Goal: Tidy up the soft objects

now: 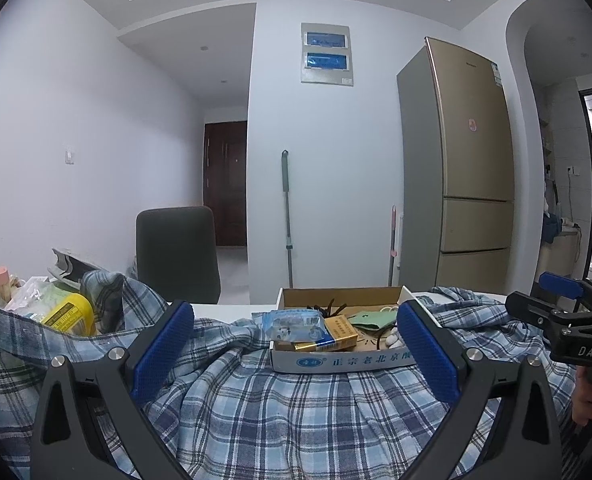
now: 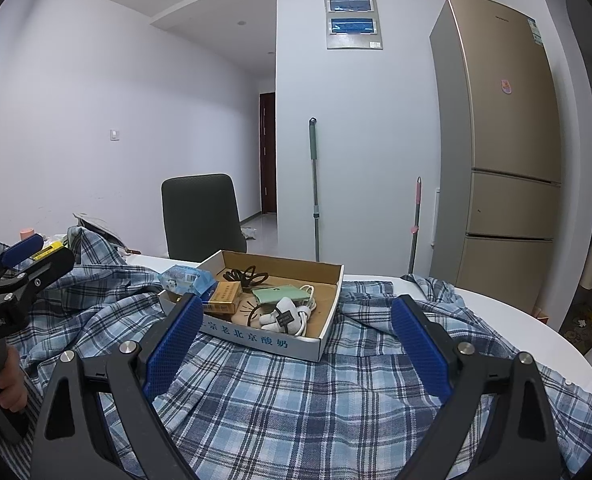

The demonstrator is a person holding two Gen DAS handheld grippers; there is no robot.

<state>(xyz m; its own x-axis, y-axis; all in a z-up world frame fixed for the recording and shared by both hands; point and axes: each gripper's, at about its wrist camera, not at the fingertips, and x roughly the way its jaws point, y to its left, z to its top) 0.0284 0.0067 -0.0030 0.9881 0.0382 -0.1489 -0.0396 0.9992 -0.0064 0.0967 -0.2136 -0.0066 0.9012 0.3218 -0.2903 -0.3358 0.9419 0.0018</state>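
Shirt (image 2: 279, 392) — crumpled, long axis left-right

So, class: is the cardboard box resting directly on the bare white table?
No, the open cardboard box sits on the blue plaid shirt.

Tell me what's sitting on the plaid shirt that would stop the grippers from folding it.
A cardboard tray of small items rests on the plaid shirt, just ahead of the open left gripper and right gripper. Nothing lies between their fingers and the cloth.

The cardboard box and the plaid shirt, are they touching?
Touching. The right wrist view shows the box sitting directly on the shirt, cloth bunched against its front and side walls, with no gap.
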